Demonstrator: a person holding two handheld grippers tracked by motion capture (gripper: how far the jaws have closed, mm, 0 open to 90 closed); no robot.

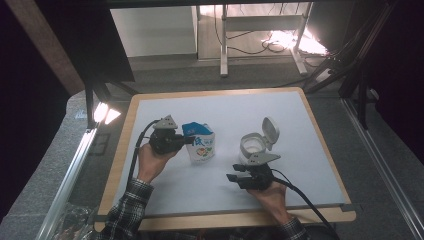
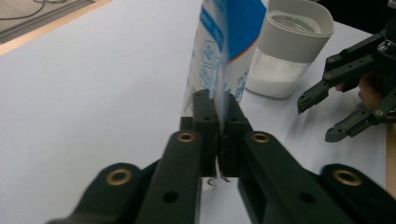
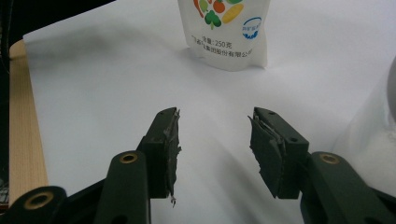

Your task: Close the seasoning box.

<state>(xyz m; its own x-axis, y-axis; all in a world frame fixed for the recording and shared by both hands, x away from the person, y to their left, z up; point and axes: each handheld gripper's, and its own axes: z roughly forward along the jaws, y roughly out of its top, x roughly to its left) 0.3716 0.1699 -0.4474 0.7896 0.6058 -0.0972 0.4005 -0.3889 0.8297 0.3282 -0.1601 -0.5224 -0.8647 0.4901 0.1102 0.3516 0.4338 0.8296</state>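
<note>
Black jaws of the left gripper (image 2: 217, 126) squeezed tight on the thin side edge of the white and blue pouch (image 2: 224, 51). Standing up on the white table sheet (image 1: 165, 190), near the middle, held from its left side in the high view. Right beside the pouch, a white jar (image 2: 289, 51) with white powder inside, lid flipped up and open. Jaws of the right gripper (image 3: 215, 140) apart, with nothing between them, just bare sheet. Hovering near the front of the jar, not touching it. Pads on those jaws worn and ragged at the edges. Top of the pouch cut off in both gripper views. Small print on its front hard to read. Jar just a blurry white shape at the right edge of the right gripper view.
</note>
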